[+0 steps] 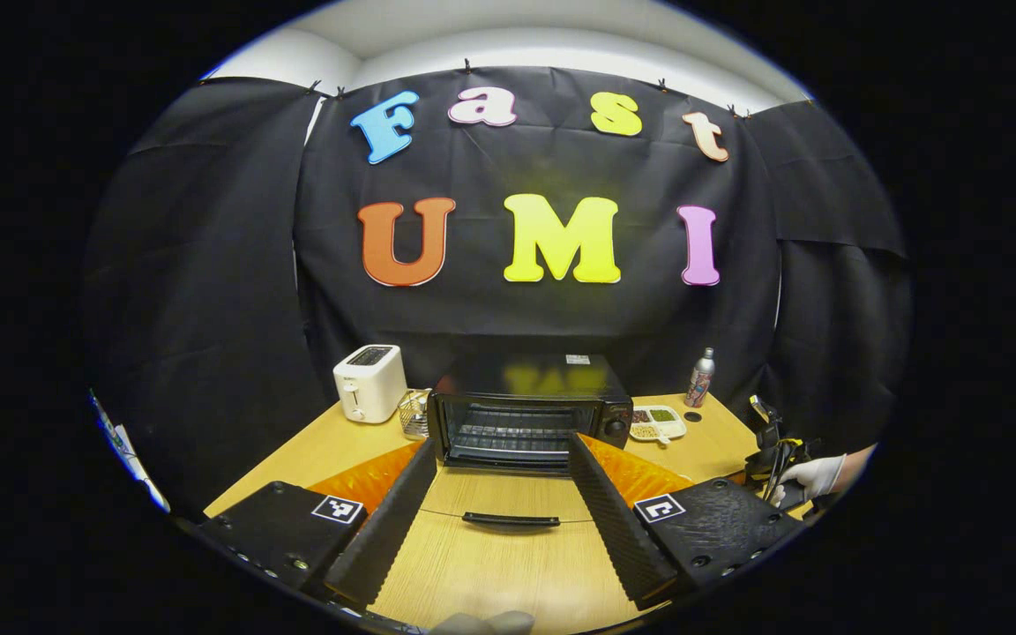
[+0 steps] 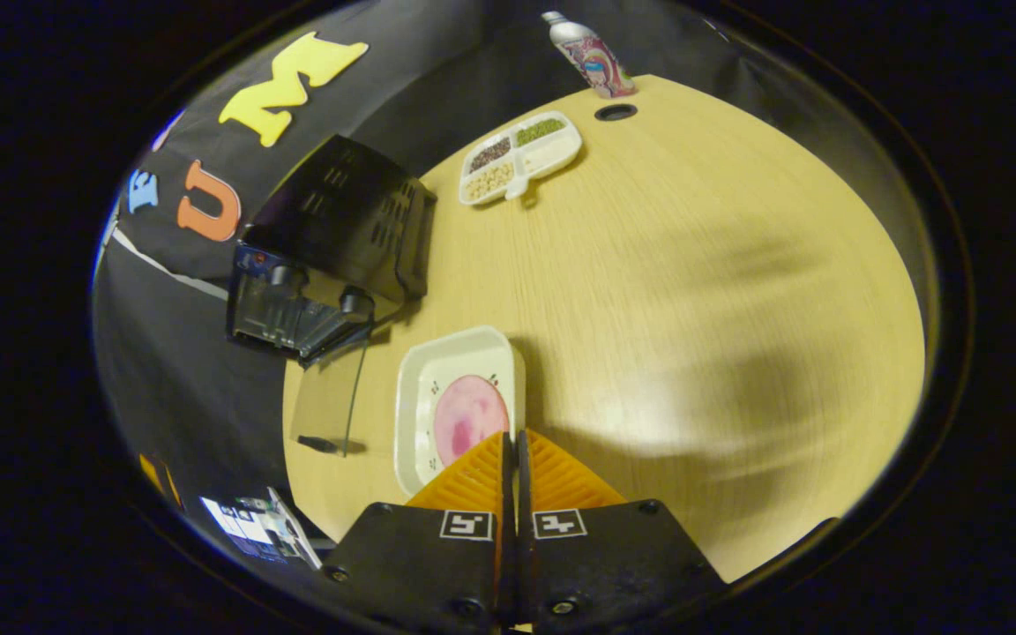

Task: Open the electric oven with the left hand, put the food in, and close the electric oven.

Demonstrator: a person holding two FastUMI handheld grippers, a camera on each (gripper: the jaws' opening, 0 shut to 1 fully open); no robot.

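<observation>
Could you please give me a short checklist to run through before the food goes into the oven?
1. Oven door fully down on the table: ok.
2. Rack inside free of other items: ok, as far as the left gripper view shows.
3. Left gripper open and off the door handle: ok.
4. Right gripper holding the white plate with the food: not ok, fingers shut at its edge; grip cannot be told.
5. Path from plate to oven unobstructed: ok.
</observation>
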